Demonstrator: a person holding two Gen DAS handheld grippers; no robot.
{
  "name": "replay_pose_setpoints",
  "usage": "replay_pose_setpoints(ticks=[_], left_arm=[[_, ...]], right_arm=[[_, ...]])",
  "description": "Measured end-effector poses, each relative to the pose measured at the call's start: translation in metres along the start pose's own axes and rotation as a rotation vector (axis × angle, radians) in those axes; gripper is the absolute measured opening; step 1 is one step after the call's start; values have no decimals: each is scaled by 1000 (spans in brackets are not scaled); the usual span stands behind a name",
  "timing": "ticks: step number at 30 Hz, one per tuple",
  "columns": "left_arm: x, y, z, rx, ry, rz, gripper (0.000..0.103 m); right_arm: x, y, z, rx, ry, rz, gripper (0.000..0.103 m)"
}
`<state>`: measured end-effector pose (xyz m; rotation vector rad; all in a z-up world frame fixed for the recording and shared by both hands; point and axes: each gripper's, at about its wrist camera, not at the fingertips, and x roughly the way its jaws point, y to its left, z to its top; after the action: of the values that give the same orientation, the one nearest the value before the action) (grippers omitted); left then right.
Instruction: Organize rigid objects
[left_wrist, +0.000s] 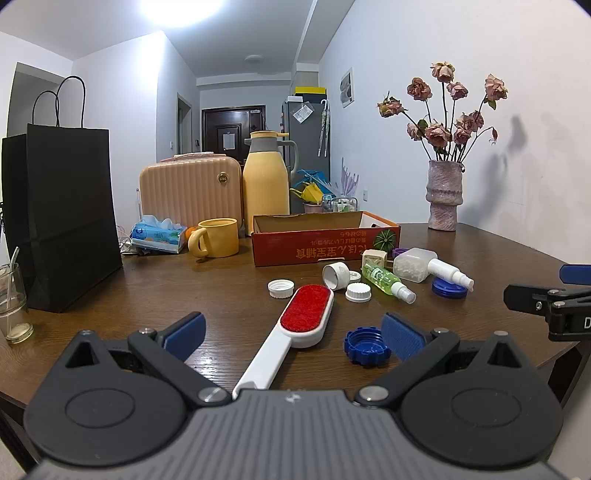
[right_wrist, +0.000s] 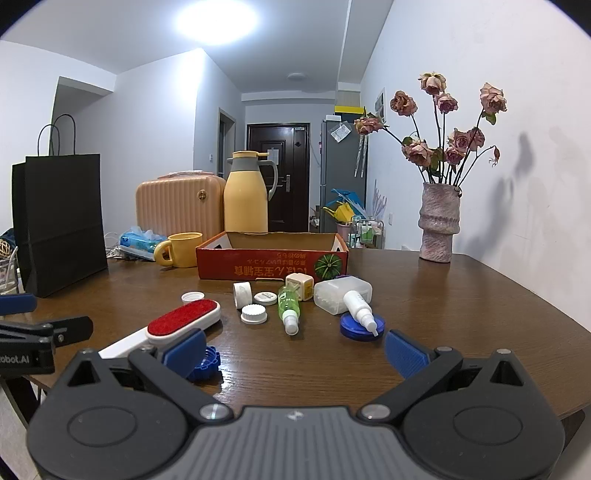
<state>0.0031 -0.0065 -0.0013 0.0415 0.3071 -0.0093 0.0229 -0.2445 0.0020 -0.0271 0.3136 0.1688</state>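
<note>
We take the red cardboard box on the wooden table as our reference. Just in front of it lie a white cap, a green spray bottle, a cube-shaped item and a translucent container with a white spray bottle resting across a blue lid. Nearer us, left of the box's front, lies the lint brush (red pad up). Our right gripper stands fully open, nothing between its pads; a blue ridged cap sits beside its left finger.
</note>
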Motion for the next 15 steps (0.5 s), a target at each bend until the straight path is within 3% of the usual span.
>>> replay_pose_setpoints(ticks=[15], left_arm=[[0, 0, 0, -1, 0, -1, 103]], right_arm=[[-1, 1, -1, 0, 1, 0, 103]])
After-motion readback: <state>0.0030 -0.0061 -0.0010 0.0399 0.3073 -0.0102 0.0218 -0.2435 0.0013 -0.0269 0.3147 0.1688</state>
